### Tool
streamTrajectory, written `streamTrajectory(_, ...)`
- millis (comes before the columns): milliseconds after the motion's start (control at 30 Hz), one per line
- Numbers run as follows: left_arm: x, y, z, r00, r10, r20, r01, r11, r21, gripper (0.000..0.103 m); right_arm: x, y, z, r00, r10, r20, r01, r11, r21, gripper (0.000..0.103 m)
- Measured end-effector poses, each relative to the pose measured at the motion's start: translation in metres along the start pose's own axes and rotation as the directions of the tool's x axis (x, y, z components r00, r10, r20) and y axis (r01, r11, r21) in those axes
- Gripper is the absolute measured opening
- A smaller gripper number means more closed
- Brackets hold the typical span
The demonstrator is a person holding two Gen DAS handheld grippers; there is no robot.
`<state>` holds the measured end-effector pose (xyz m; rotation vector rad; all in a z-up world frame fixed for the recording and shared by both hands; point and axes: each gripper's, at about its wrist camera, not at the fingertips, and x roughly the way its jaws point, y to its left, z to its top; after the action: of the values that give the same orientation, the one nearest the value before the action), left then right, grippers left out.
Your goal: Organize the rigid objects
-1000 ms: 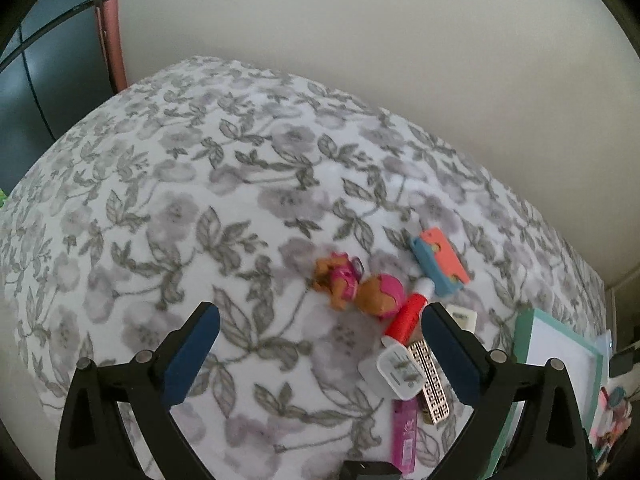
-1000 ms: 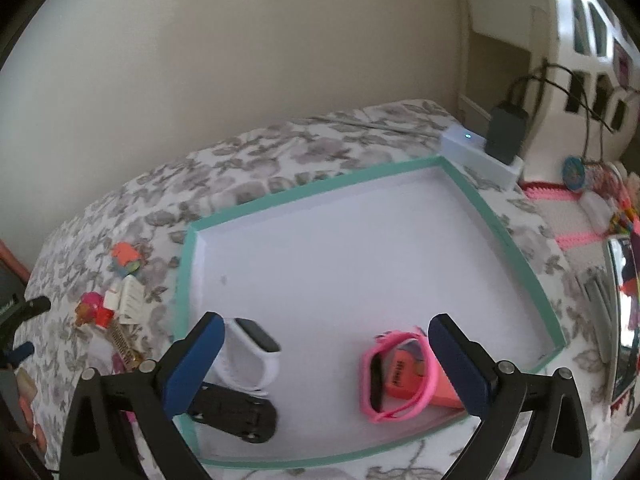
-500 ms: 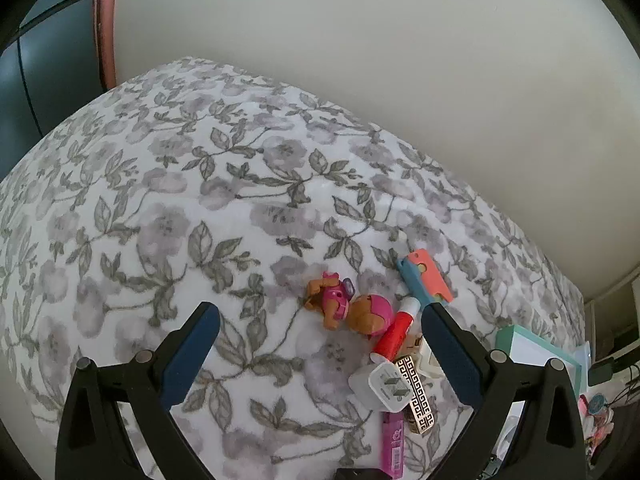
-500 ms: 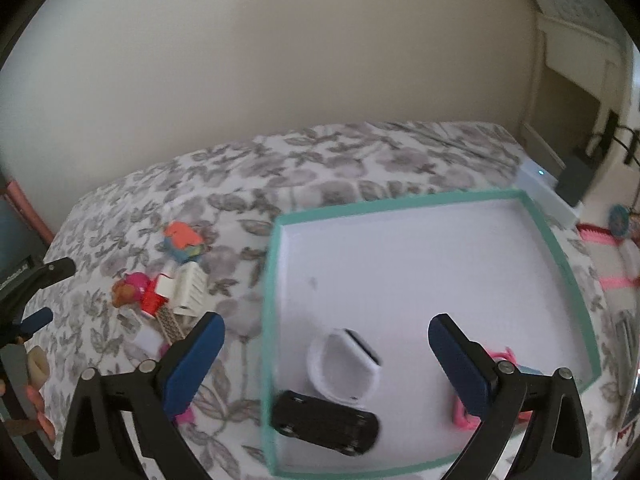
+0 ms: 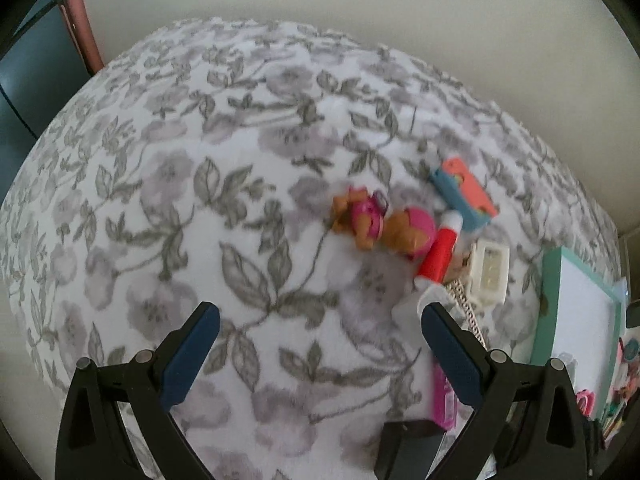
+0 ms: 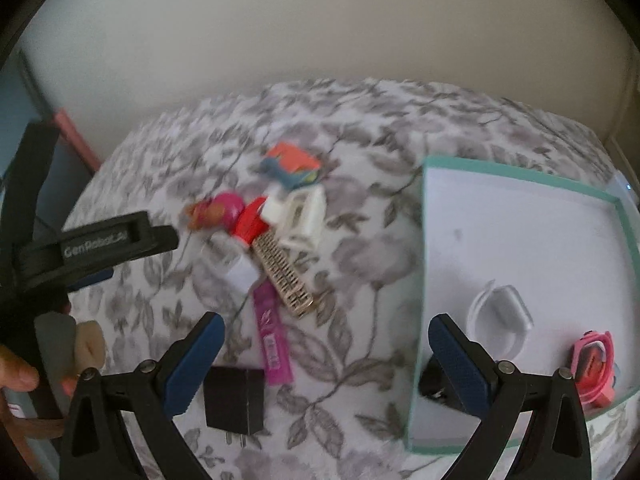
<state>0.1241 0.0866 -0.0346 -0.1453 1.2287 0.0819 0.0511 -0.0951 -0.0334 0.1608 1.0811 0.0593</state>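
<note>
A pile of small objects lies on the floral blanket: a pink toy dog, a red-and-white tube, an orange-and-blue piece, a white charger, a patterned gold bar, a magenta stick and a black plug adapter. My left gripper is open, left of and before the pile. My right gripper is open above the blanket between the pile and the teal-rimmed tray, which holds a white band, a pink watch and a part-hidden black item.
The blanket covers a bed against a beige wall. The tray sits at the right side. A person's hand holds the left gripper's black body at the left of the right wrist view. Clutter shows at the far right edge.
My right gripper has swung left, from over the tray to over the blanket by the pile. The left gripper has moved nearer the pile. Both stay open and empty.
</note>
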Motion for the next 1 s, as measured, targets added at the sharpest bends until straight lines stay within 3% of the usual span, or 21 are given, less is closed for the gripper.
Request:
streamTrajectory(133,-0.003,0.003,-0.004,1.000,-0.001,-0.009,0.001,1.000,-0.019,0.101,0.007,0.005,-0.009,0.998,0.047,-0.050,-0.047,0.999,0.004,0.103)
streamTrajectory(400,-0.006,-0.005,-0.021,0.999,-0.019,-0.045,0.019,1.000,-0.019,0.101,0.005,-0.007,-0.017,0.997,0.022,-0.074,-0.018,0.998,0.061,0.103)
streamTrajectory(667,-0.014,-0.013,-0.037,0.999,-0.008,-0.038,0.008,1.000,0.004,0.101,0.002,-0.022,-0.019,0.993,-0.048,-0.106,0.062,0.990,0.128,0.103)
streamTrajectory(1000,-0.023,0.003,-0.042,1.000,0.012,-0.020,-0.013,0.997,-0.075,0.101,-0.011,-0.037,-0.009,0.988,-0.112,-0.109,0.133,0.969,0.208,0.103)
